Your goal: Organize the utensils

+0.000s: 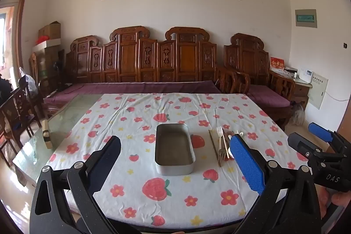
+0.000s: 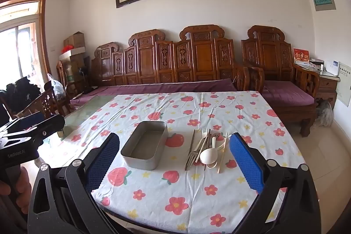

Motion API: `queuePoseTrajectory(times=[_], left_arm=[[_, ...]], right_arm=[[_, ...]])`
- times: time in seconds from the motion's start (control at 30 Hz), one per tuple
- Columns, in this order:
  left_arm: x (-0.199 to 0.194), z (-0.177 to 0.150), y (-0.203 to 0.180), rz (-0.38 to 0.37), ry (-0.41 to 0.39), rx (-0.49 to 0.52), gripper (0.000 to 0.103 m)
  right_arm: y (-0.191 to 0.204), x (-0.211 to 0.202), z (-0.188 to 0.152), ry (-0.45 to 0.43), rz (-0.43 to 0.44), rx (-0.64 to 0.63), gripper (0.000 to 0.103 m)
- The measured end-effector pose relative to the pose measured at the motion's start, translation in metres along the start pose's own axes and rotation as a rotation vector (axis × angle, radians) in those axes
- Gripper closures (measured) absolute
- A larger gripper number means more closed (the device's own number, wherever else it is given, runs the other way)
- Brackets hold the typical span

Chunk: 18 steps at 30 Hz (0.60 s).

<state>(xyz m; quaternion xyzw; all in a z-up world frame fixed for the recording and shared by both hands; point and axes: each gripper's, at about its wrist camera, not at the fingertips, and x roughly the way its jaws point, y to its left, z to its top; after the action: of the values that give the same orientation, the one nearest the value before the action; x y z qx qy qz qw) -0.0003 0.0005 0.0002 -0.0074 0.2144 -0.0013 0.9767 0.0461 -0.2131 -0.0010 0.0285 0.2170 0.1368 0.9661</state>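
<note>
An empty grey metal tin [image 1: 174,148] [image 2: 145,147] stands on the strawberry-print tablecloth [image 1: 140,196] [image 2: 188,194]. To its right lies a pile of utensils [image 2: 206,149] [image 1: 222,146]: metal forks, a white spoon [image 2: 208,156], chopsticks [image 2: 222,154]. My left gripper [image 1: 175,165] is open and empty, above the near table edge, with the tin between its fingers. My right gripper [image 2: 173,165] is open and empty, short of the pile. It also shows at the right of the left wrist view [image 1: 322,139].
The cloth leaves a strip of glass tabletop [image 1: 63,122] bare on the left, with a small block [image 1: 46,134] on it. A carved wooden sofa [image 1: 153,65] stands behind the table, wooden chairs [image 1: 17,111] to the left.
</note>
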Motion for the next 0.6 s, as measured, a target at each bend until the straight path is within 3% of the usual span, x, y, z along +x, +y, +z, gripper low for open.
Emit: queuePoseTrajectory(times=[0.6], left_arm=[[0.0001,0.0000,-0.0001,0.001,0.000,0.002,0.006]], right_arm=[[0.0012,0.0018,0.0003,0.004,0.000,0.003,0.003]])
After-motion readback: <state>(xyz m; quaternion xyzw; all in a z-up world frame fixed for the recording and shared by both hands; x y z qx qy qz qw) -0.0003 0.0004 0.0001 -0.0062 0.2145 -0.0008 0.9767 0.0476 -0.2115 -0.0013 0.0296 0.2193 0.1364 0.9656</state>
